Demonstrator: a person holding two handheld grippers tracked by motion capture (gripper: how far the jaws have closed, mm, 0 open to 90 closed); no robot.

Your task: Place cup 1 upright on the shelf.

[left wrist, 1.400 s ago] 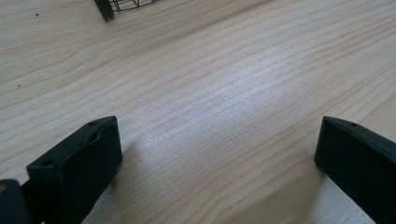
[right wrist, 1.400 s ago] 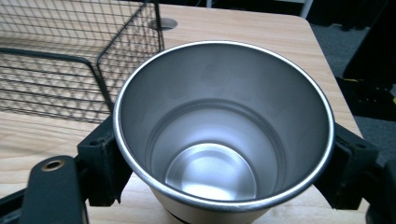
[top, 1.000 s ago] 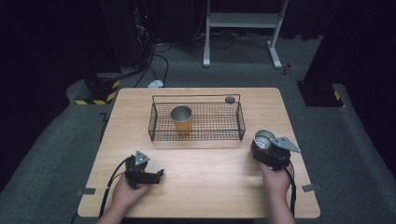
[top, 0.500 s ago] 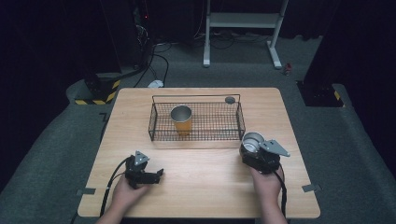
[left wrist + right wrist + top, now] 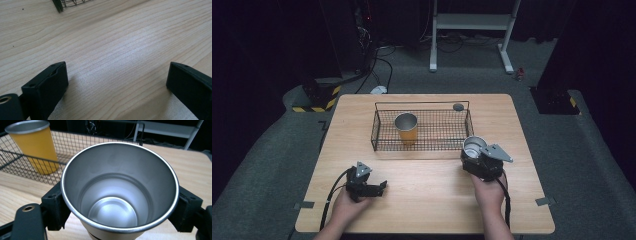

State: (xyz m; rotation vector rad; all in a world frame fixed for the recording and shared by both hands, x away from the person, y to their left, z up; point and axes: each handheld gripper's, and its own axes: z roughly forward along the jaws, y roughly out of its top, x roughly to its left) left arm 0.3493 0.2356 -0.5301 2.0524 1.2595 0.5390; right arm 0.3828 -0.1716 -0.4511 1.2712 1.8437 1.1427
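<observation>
holding steel cup (image 5: 120, 187) empty, right gripper (image 5: 482, 162) clamped | left gripper (image 5: 371, 188) spread, closing | basket (image 5: 382, 131): yellow cup (image 5: 406, 128)

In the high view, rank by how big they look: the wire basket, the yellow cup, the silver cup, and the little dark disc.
1. wire basket
2. yellow cup and silver cup: alike, unranked
3. dark disc

A pale wooden bench (image 5: 422, 210) with a visible grain stands on a grey carpeted floor (image 5: 272, 165). A black wire basket (image 5: 384, 142) rests directly on its far half. Just beyond the basket's far right corner a small dark round thing (image 5: 458, 106) lies on the wood, perhaps a cap, though it is too small to tell. The near half is bare wood.
</observation>
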